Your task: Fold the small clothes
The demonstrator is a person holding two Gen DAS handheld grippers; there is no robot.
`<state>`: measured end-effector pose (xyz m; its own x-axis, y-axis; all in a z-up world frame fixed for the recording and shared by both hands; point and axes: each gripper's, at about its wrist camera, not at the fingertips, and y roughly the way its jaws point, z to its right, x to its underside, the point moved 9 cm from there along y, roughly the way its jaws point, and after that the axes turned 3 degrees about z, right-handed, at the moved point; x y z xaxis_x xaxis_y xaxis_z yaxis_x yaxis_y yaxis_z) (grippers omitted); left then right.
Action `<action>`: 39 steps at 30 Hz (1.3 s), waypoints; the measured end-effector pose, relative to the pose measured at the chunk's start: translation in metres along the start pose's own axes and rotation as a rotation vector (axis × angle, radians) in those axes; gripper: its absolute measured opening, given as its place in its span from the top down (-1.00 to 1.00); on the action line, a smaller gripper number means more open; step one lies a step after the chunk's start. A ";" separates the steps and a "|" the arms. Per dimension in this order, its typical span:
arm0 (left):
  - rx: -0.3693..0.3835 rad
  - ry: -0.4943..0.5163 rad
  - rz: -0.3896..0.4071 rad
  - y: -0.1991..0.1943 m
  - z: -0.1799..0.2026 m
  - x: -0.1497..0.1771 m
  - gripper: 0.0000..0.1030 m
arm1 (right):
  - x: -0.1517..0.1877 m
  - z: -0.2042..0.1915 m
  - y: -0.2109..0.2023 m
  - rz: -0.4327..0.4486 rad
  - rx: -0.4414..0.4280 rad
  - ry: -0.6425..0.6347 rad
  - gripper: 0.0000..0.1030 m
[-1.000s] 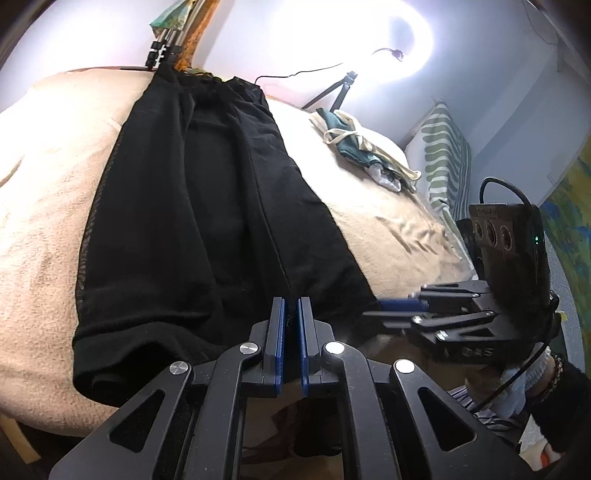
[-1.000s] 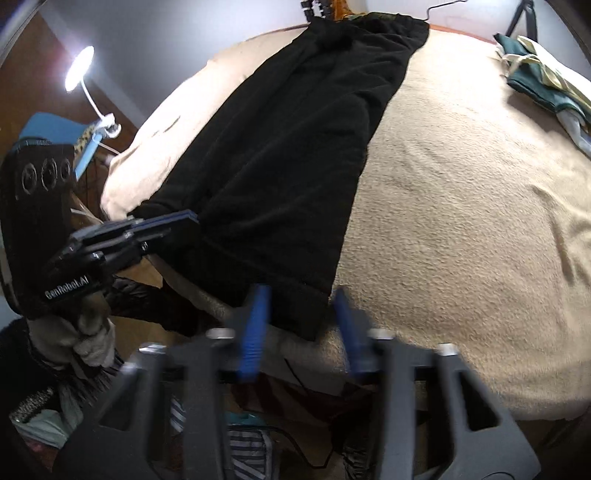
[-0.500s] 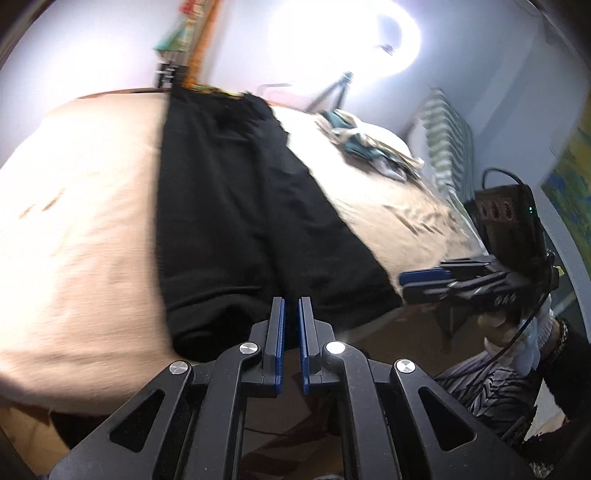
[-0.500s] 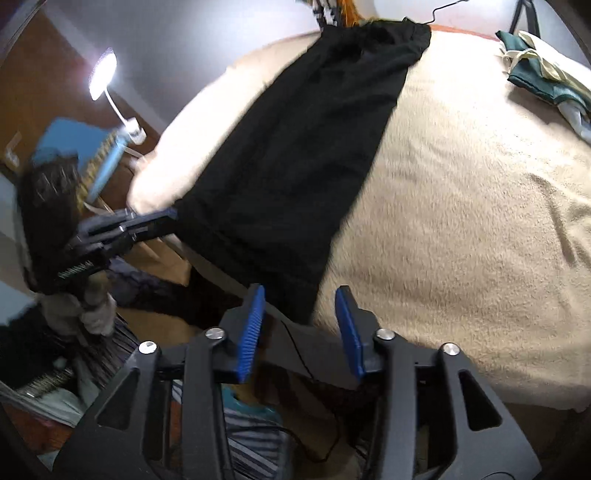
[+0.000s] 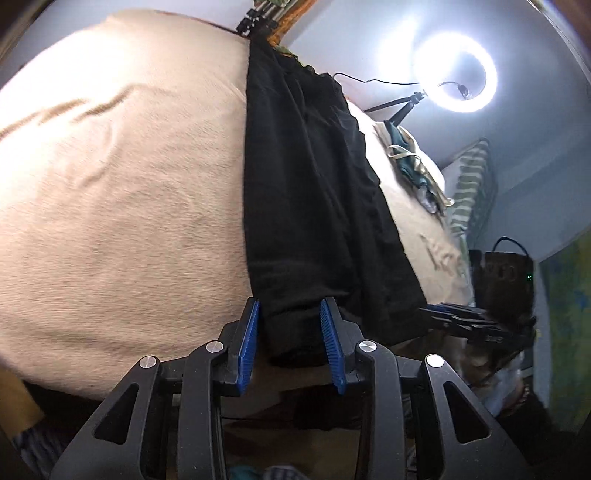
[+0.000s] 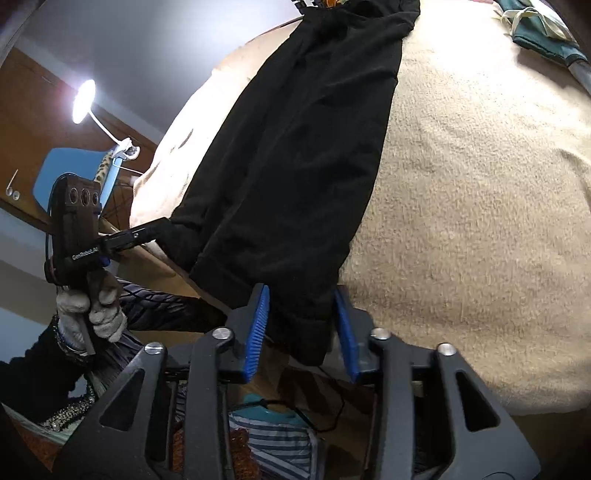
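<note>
A black garment (image 5: 306, 184) lies folded into a long strip on a beige blanket (image 5: 129, 221), its hem hanging over the near bed edge. My left gripper (image 5: 290, 332) straddles the hem's left corner. Its jaws are opening and the blue pads stand clear of the cloth. In the right wrist view the same garment (image 6: 306, 147) runs away from me, and my right gripper (image 6: 301, 325) brackets the hem's right corner. Its jaws are closing with the cloth between them, and a gap shows at each pad. Each view shows the other gripper at the hem: left gripper (image 6: 147, 232), right gripper (image 5: 443, 314).
A pile of green and cream clothes (image 5: 410, 162) (image 6: 543, 33) lies on the blanket's far right. A ring light (image 5: 454, 74) and a striped pillow (image 5: 472, 184) stand beyond it. A desk lamp (image 6: 83, 101) is at the left. Striped cloth (image 6: 280, 443) lies below the bed edge.
My left gripper slid left along the hem to its left corner and its jaws went from shut to apart. My right gripper's jaws spread, then narrowed around the right corner.
</note>
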<state>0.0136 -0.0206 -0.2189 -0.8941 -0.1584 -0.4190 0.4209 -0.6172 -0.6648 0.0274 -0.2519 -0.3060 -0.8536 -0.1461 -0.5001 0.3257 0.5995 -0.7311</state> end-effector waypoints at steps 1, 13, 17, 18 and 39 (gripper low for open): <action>0.007 0.007 0.001 0.002 0.002 0.001 0.45 | -0.001 0.003 0.002 -0.005 -0.007 0.018 0.79; -0.043 0.109 0.002 -0.017 0.008 0.014 0.93 | 0.015 0.002 -0.007 0.006 -0.075 0.049 0.90; -0.058 0.110 -0.037 -0.007 0.004 0.020 0.93 | 0.019 0.002 0.011 -0.035 -0.020 0.031 0.89; -0.061 0.117 -0.032 -0.009 0.005 0.019 0.93 | 0.017 0.000 0.008 -0.025 -0.012 0.018 0.88; -0.249 0.309 0.169 -0.059 0.030 -0.118 0.87 | -0.096 0.000 -0.072 0.229 -0.010 -0.059 0.35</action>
<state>0.0901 0.0116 -0.1121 -0.7371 0.0208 -0.6754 0.6157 -0.3913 -0.6839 0.0855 -0.2812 -0.2053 -0.7326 -0.0505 -0.6788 0.5039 0.6302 -0.5907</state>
